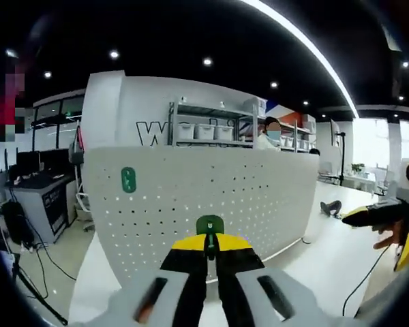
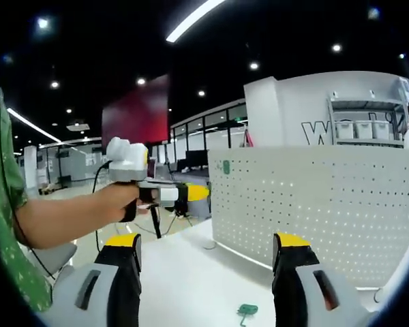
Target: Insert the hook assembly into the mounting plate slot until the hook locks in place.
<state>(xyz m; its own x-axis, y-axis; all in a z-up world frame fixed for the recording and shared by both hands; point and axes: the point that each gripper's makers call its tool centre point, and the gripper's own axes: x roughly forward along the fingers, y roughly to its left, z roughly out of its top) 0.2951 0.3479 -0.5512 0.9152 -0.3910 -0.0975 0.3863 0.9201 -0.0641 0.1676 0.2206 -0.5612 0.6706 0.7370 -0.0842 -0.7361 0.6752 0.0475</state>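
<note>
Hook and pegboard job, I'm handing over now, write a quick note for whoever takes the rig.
Left gripper: shut on a green hook, held up in front of the white pegboard.
Right gripper: open, holding nothing, facing the pegboard from the side.
Another green hook is already mounted on the board, upper left. A further green hook piece lies on the table in the right gripper view.
Left: push the held hook into a slot until it locks.

The left gripper hides the lower part of the green hook pinched between its jaws.
</note>
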